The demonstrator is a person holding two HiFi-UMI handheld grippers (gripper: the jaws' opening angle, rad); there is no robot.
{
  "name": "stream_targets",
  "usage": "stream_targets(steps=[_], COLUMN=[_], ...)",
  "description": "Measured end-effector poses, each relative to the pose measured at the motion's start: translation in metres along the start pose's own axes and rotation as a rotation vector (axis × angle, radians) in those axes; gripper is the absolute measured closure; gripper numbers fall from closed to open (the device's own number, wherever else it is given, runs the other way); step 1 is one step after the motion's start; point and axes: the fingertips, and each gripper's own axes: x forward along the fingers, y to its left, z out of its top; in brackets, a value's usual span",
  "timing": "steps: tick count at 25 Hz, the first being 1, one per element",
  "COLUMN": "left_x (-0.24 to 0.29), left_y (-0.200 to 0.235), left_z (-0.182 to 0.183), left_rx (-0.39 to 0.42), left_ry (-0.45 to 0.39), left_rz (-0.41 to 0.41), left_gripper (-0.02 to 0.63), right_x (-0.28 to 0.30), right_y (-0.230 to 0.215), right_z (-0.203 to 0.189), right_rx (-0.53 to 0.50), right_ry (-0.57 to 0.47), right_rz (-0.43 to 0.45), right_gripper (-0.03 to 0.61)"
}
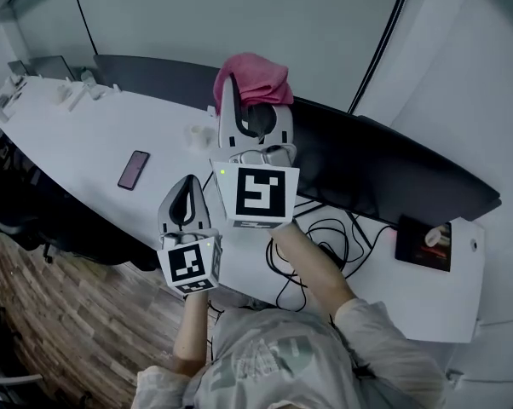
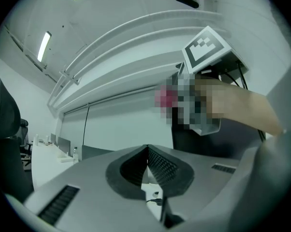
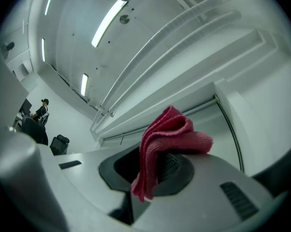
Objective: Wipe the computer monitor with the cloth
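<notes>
Approach step, likely: the right tool (image 3: 157,166) gripped the pink cloth (image 1: 255,77) just above the monitor (image 1: 393,173). The left tool (image 2: 148,151) was closed and empty. Next, the cloth needed pressing against the monitor.

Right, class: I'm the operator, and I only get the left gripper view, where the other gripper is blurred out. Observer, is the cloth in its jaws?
Observer: Yes. The right gripper view shows the right gripper with its jaws shut on the pink cloth.
Operator: Where is it held?
Observer: In the head view it is over the top edge of the dark monitor. I cannot tell whether they touch.
Operator: Anything else nearby?
Observer: A phone lies on the white desk, left of the left gripper.
</notes>
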Motion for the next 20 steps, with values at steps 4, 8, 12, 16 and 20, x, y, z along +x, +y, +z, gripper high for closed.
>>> stream_targets(steps=[4,8,12,16,20], left_x=[0.003,0.006,0.008,0.009,0.012], left_y=[-0.010,-0.025,-0.037,-0.038,-0.032], left_z=[0.015,0.017,0.014,0.009,0.006], left_rx=[-0.004,-0.018,-0.027,-0.037,-0.045], left_ry=[-0.035,-0.042,-0.033,-0.025,-0.021], left_rz=[-0.027,-0.067,-0.102,-0.112,-0.105], left_gripper=[0.600,0.600,0.600,0.600,0.600], right_x=[-0.001,-0.002,0.001,0.007,0.012], right_y=[-0.021,-0.033,-0.030,-0.017,-0.011], right_z=[0.024,0.033,0.016,-0.013,-0.037], right_rx=[-0.142,-0.356,-0.476,-0.589,-0.738], right_ry=[-0.037,-0.017,0.062,0.131,0.209], right_rz=[-0.036,-0.059,-0.045,-0.010,0.030], right_gripper=[0.534,0.534,0.534,0.534,0.534])
